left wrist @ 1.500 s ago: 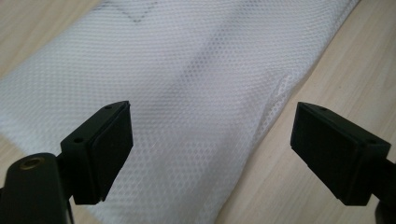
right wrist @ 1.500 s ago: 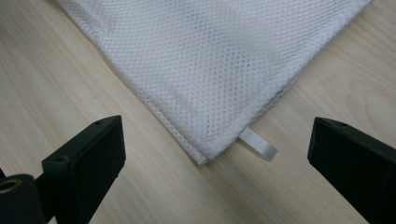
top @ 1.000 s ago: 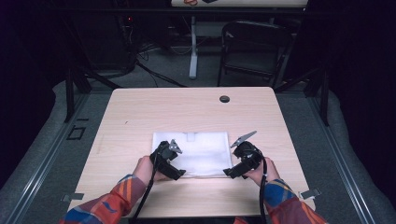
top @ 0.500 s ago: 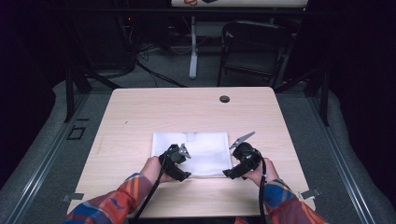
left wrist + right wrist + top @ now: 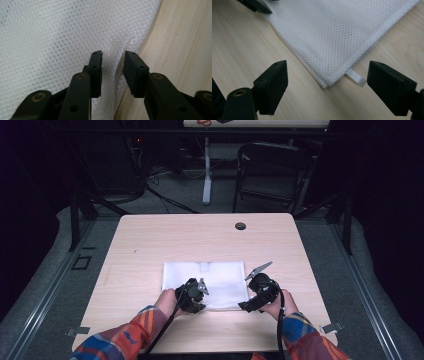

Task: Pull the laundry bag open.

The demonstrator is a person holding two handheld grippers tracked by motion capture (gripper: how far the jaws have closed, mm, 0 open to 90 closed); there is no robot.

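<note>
Left gripper view: I have the left gripper (image 5: 113,72) at the near edge of the white mesh cloth (image 5: 55,32). Its jaws have just been closing and a raised fold sits between them, pads not yet pressing. The right gripper (image 5: 327,90) stands wide open, straddling the cloth's near right corner and its small tag (image 5: 356,77). The cloth runs away from both, towards the table's (image 5: 150,235) far edge, with open room there.
</note>
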